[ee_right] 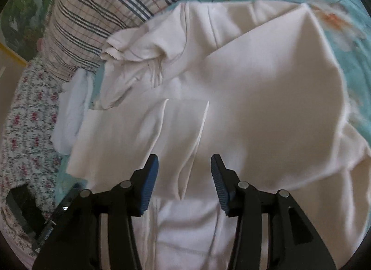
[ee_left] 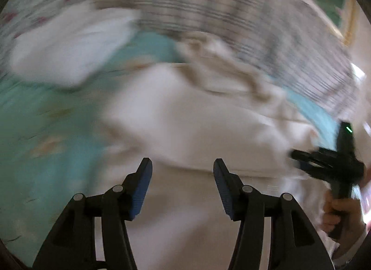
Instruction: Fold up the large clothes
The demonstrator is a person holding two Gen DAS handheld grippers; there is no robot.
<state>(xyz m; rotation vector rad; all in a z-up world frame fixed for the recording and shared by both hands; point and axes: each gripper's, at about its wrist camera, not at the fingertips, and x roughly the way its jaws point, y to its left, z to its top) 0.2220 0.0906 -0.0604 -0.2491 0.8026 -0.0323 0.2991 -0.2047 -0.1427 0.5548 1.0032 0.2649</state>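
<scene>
A large cream-white garment (ee_right: 243, 112) lies spread on a turquoise flowered bedsheet (ee_right: 343, 21), with one side folded over and a bunched sleeve or collar (ee_right: 134, 51) at its far left. My right gripper (ee_right: 184, 170) is open and empty just above the garment's near part. My left gripper (ee_left: 183, 174) is open and empty over the same garment (ee_left: 185, 119); this view is motion-blurred. The right gripper (ee_left: 299, 156), held in a hand, shows at the right edge of the left wrist view.
A plaid blanket or pillow (ee_right: 99, 10) lies beyond the garment. A pale blue-white cloth (ee_right: 71, 112) sits at the left. A floral-print fabric (ee_right: 25, 130) covers the bed's left side, with a dark object (ee_right: 20, 209) on it. A white cloth (ee_left: 67, 44) lies on the sheet.
</scene>
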